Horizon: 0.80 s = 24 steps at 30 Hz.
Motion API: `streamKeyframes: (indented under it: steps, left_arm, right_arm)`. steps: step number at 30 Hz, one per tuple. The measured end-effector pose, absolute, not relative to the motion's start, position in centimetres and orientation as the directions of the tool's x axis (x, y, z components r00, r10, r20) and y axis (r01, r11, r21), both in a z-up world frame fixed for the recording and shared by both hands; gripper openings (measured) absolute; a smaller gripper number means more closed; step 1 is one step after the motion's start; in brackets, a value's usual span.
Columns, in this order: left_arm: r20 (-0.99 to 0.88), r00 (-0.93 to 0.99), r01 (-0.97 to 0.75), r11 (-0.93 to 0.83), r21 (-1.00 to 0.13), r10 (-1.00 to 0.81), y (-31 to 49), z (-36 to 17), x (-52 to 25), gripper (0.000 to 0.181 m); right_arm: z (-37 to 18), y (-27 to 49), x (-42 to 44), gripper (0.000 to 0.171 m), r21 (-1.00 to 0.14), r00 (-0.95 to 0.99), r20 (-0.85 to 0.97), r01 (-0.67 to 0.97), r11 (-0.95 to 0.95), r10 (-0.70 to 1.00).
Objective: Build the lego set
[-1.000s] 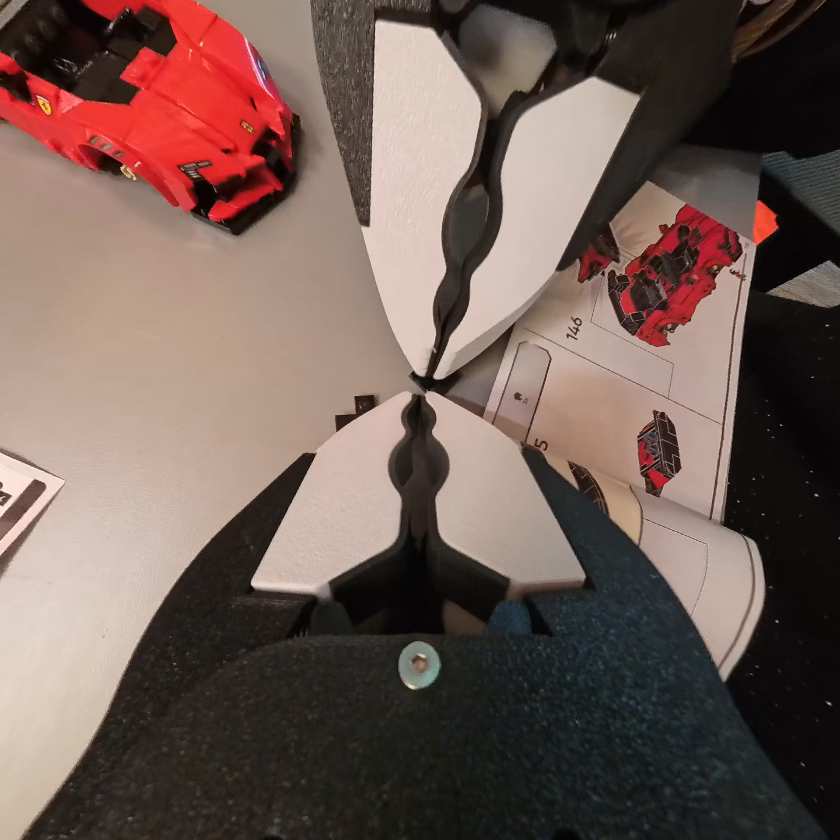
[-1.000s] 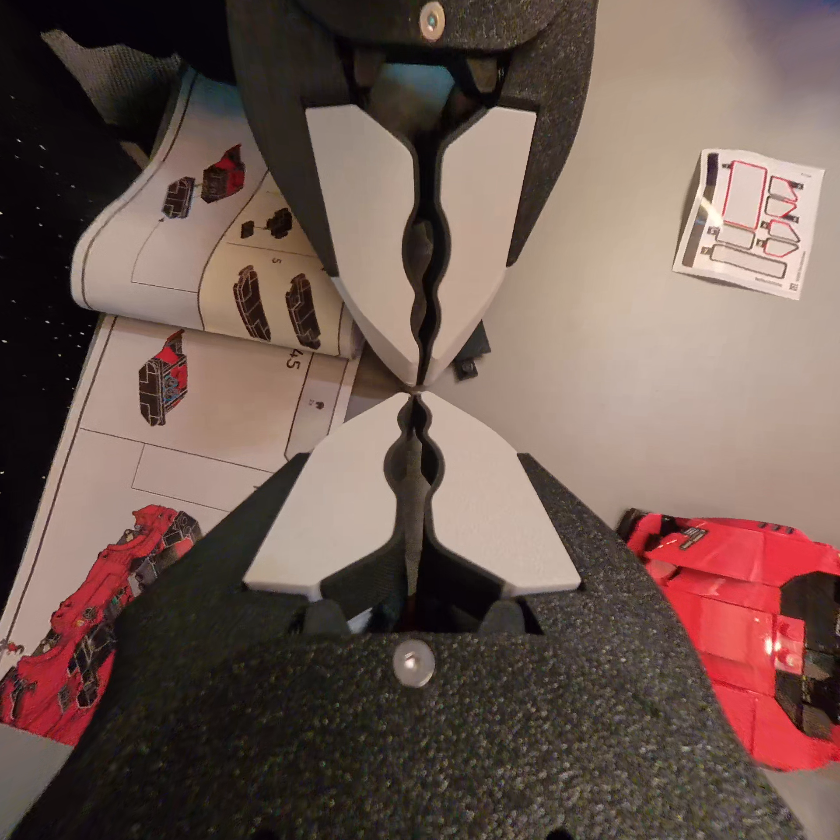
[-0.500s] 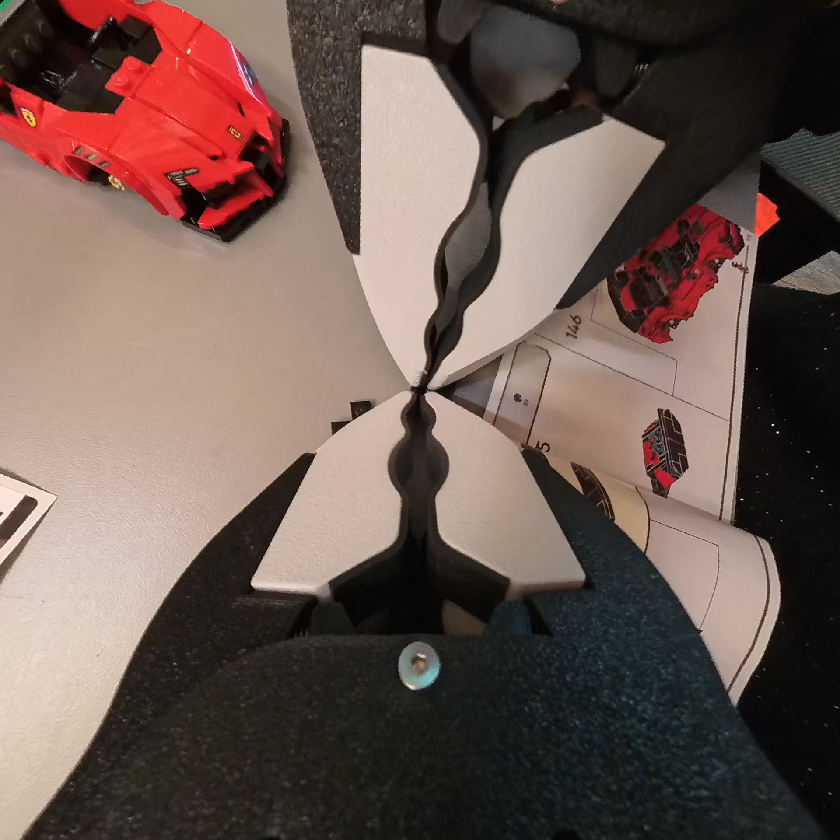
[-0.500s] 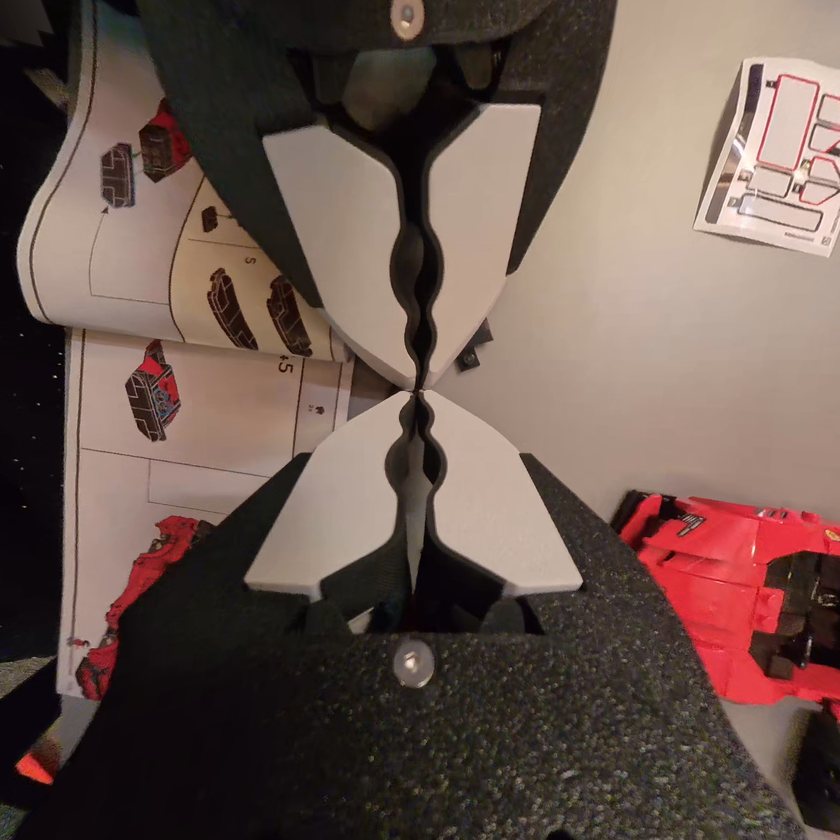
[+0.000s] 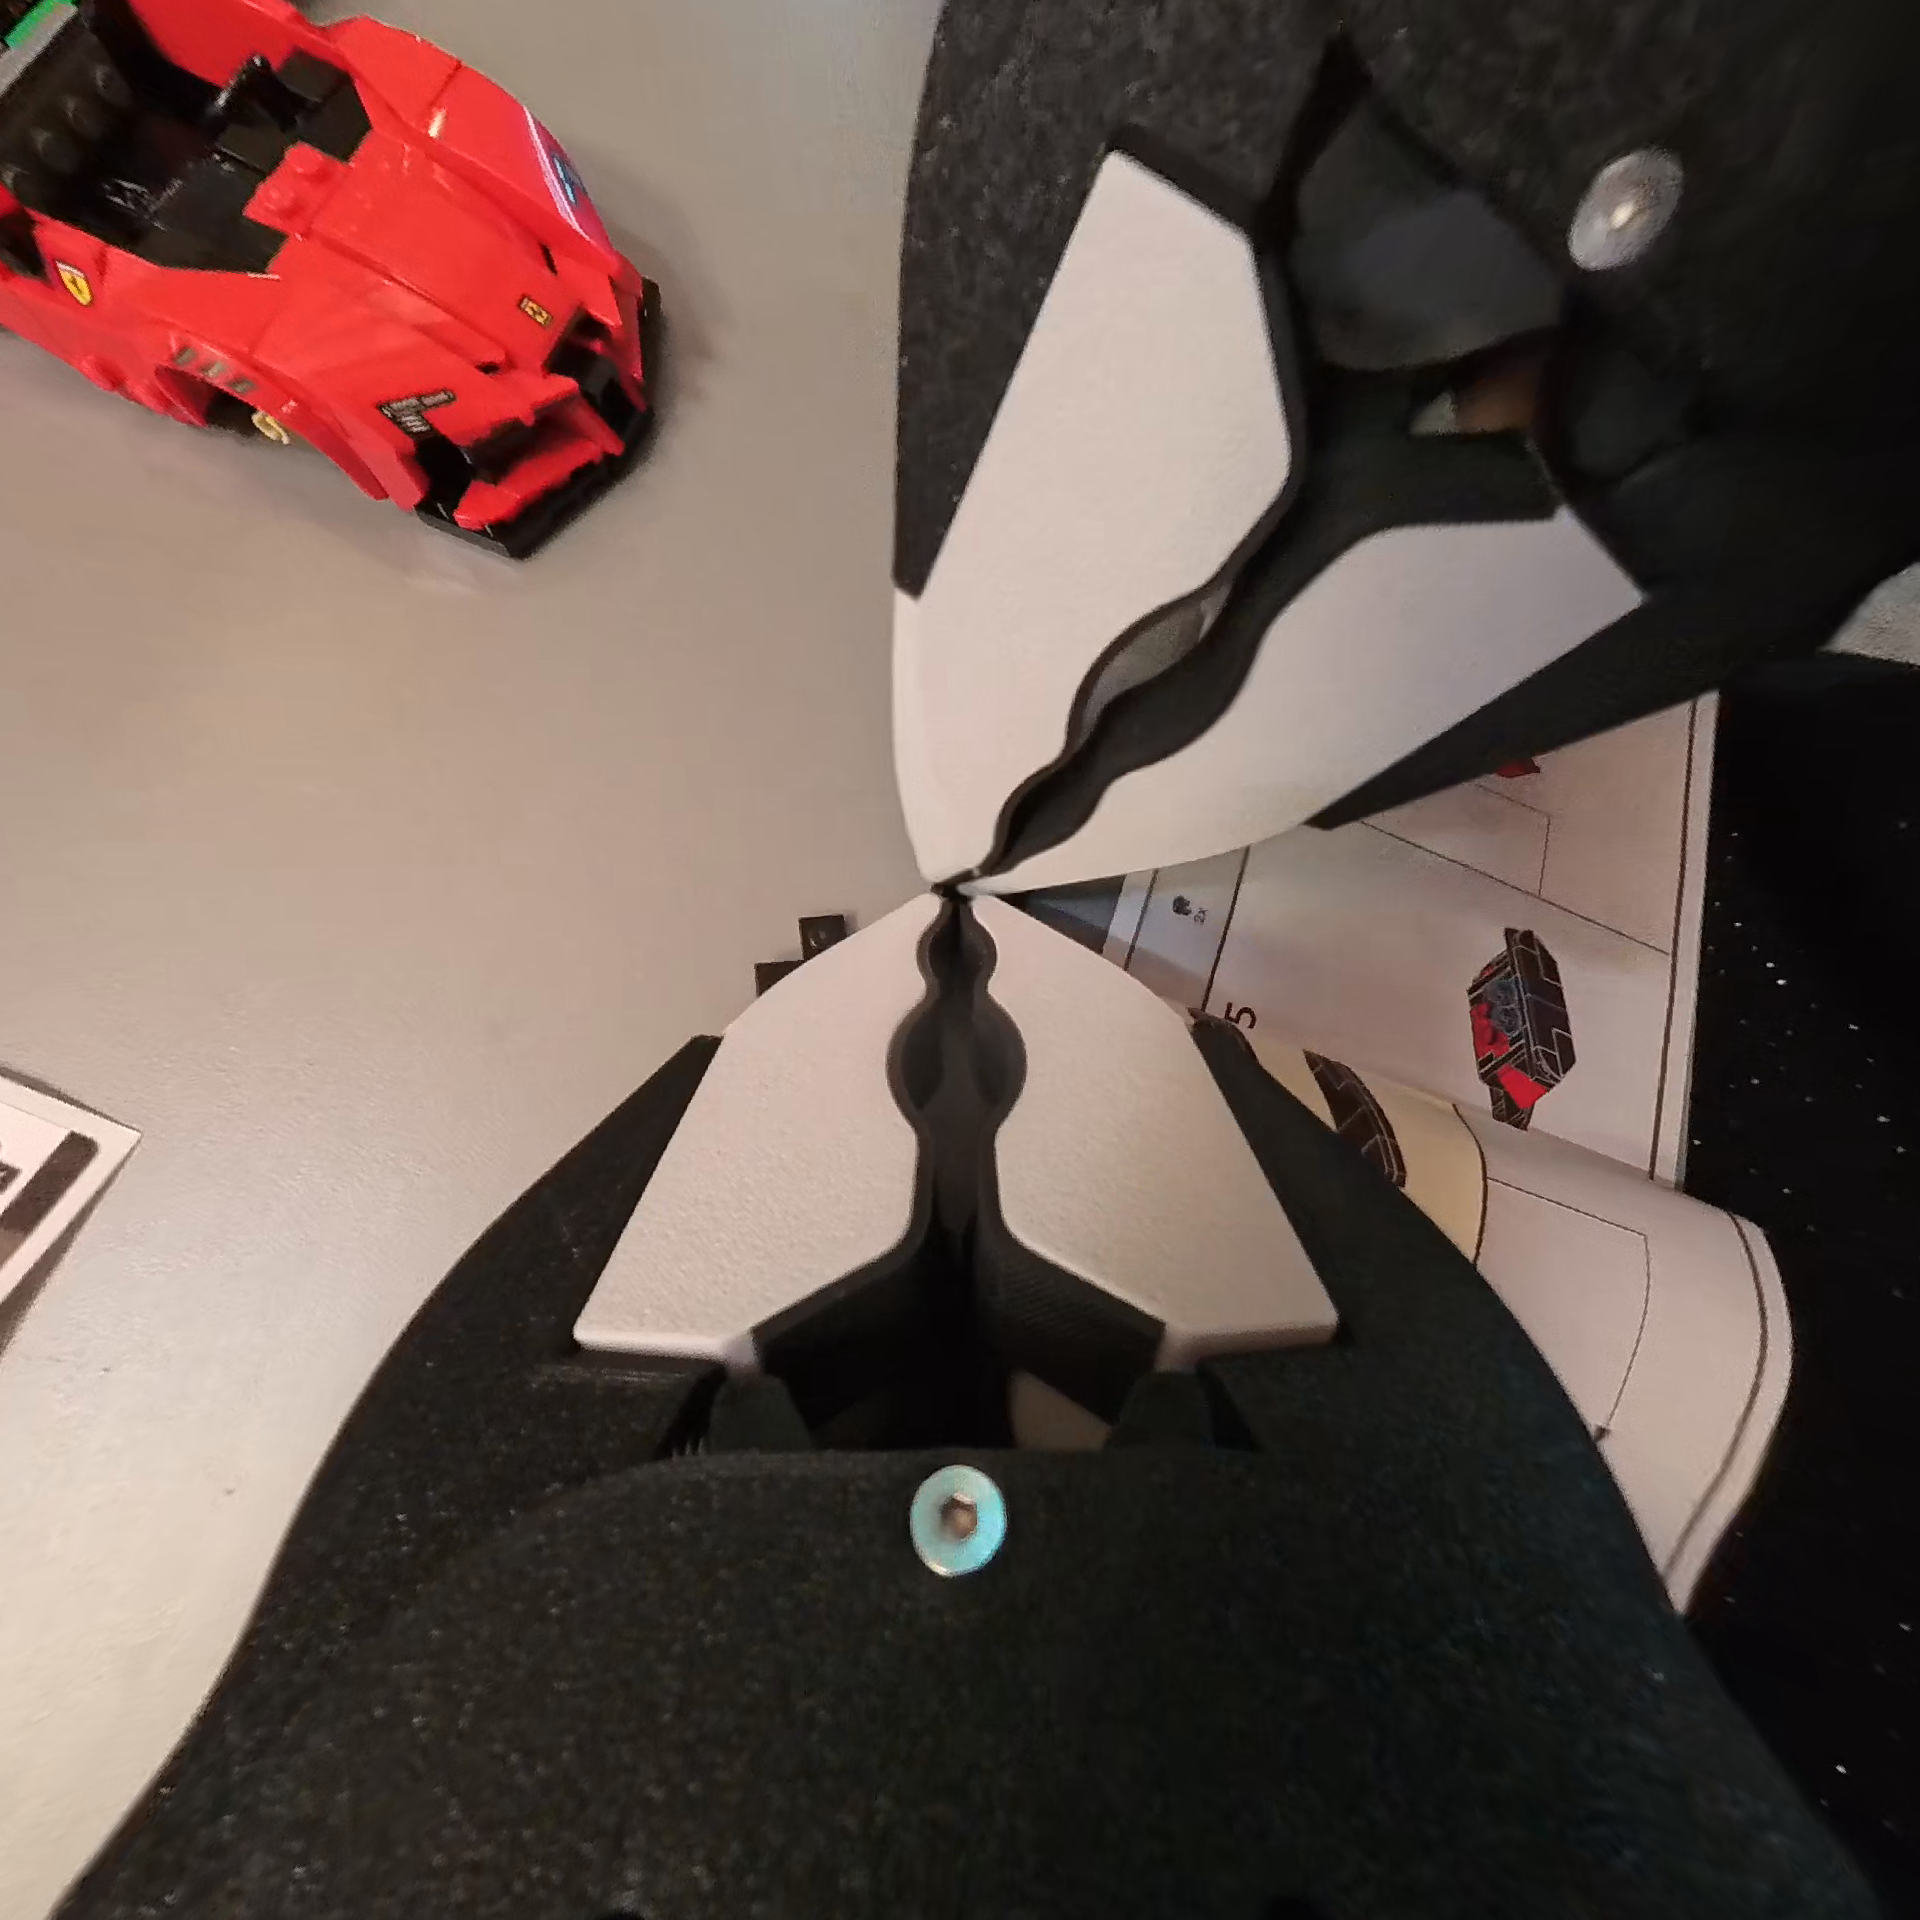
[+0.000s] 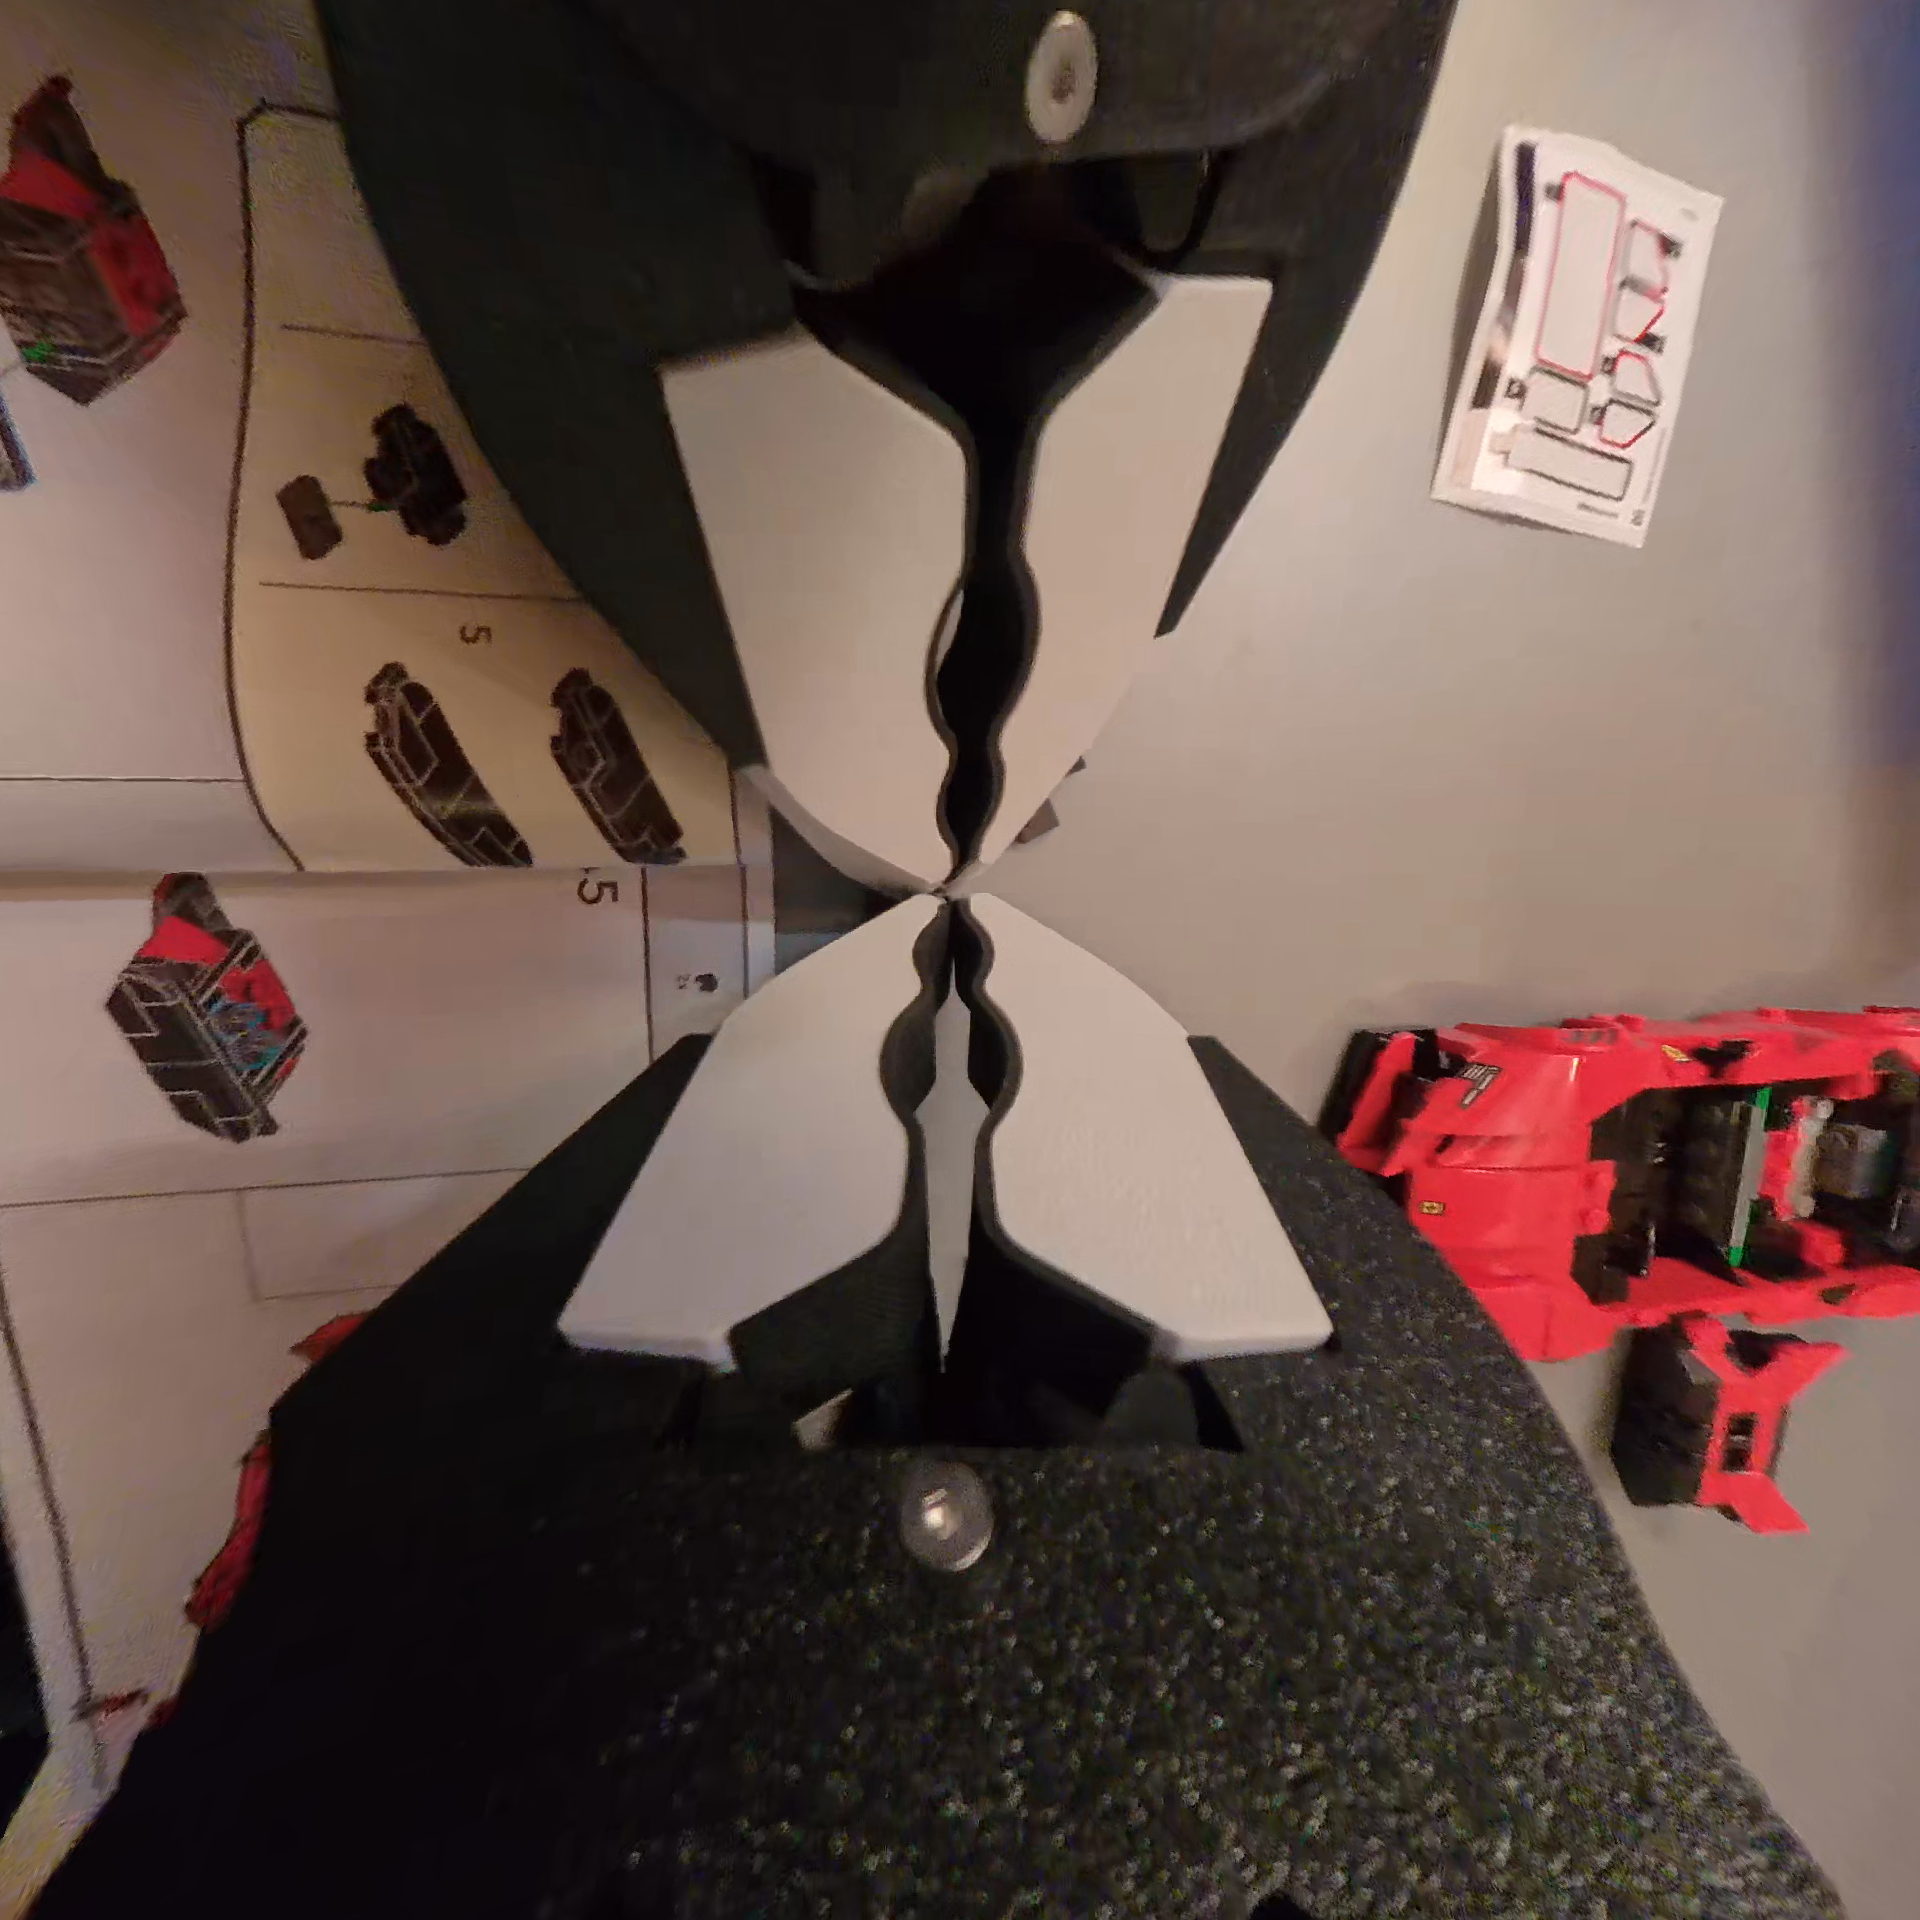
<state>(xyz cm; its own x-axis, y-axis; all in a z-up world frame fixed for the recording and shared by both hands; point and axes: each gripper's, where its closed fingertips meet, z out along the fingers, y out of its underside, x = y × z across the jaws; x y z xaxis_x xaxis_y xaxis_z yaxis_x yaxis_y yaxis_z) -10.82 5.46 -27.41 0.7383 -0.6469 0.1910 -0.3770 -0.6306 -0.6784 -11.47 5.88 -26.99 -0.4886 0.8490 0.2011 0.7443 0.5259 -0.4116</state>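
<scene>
The left gripper (image 5: 951, 914) and the right gripper (image 6: 951, 914) met tip to tip above the grey worktop (image 5: 364, 779), each with its fingers pressed together; whether anything tiny was pinched between the tips could not be told. The red lego car (image 5: 312, 281) sat well to the upper left of the left fingers. A separate red and black piece (image 6: 1714, 1423) lay just beside it. The open instruction booklet (image 5: 1455, 987) lay under and to the right of the left fingers. A sticker sheet (image 6: 1569, 343) lay up to the right of the right fingers.
</scene>
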Motion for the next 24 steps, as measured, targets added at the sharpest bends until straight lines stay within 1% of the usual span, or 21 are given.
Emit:
streamKeyframes:
  steps: [3,5,8,12,17,21,24]
  left_arm:
    - [0.209,0.735,-0.359,-0.632,-0.687,-0.645,5.4,-26.8,-10.9,0.000]
    - [0.203,0.735,-0.360,-0.626,-0.691,-0.647,5.1,-26.4,-11.0,0.000]
    - [0.210,0.724,-0.361,-0.621,-0.696,-0.657,5.0,-26.2,-10.7,0.000]
    - [0.209,0.717,-0.376,-0.622,-0.687,-0.665,5.3,-26.1,-10.5,0.000]
    - [0.213,0.700,-0.415,-0.632,-0.655,-0.681,4.9,-26.8,-10.2,0.000]
    - [0.222,0.693,-0.417,-0.632,-0.654,-0.686,5.2,-27.0,-9.8,0.000]
    - [0.218,0.689,-0.423,-0.628,-0.653,-0.691,5.6,-27.1,-9.4,0.000]
  right_arm:
    - [-26.5,6.6,-11.4,0.000,-0.504,-0.426,0.103,0.757,0.416,0.899]
    - [-25.6,7.0,-11.1,0.035,-0.570,-0.409,0.055,0.736,0.365,0.911]
    - [-26.0,7.9,-9.6,0.032,-0.539,-0.432,0.032,0.752,0.380,0.901]
    - [-26.9,8.2,-8.9,0.027,-0.533,-0.450,-0.008,0.758,0.377,0.893]
    - [-27.4,8.2,-7.7,0.023,-0.499,-0.478,0.009,0.759,0.418,0.878]
    - [-27.4,8.4,-7.6,0.015,-0.528,-0.470,0.006,0.748,0.401,0.883]
    - [-27.6,8.3,-7.4,0.015,-0.537,-0.466,-0.011,0.749,0.388,0.885]
